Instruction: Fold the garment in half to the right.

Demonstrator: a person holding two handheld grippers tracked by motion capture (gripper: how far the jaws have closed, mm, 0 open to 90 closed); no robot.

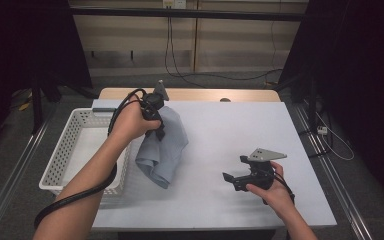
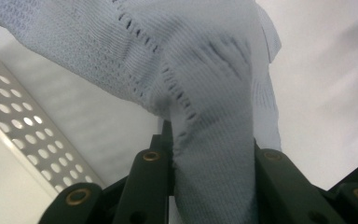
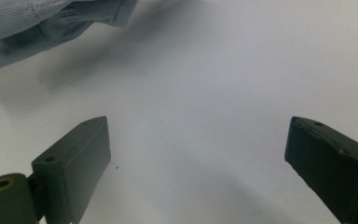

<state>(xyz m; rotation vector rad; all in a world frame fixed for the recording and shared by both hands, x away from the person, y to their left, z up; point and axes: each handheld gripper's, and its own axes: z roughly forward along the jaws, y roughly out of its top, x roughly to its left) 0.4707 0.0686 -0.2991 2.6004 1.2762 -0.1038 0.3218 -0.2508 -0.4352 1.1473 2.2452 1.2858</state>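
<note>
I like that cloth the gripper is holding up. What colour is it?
The cloth is pale blue-grey, a fine knit with little holes. The left gripper view shows it best.

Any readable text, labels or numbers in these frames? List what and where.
None readable: no print shows on the pale grey knitted cloth, the white perforated plastic basket, the light grey table top or the black left tool and right tool.

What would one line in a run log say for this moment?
left gripper: shut on cloth, lifted beside basket | right gripper: fingers open, holding nothing, over table
</note>
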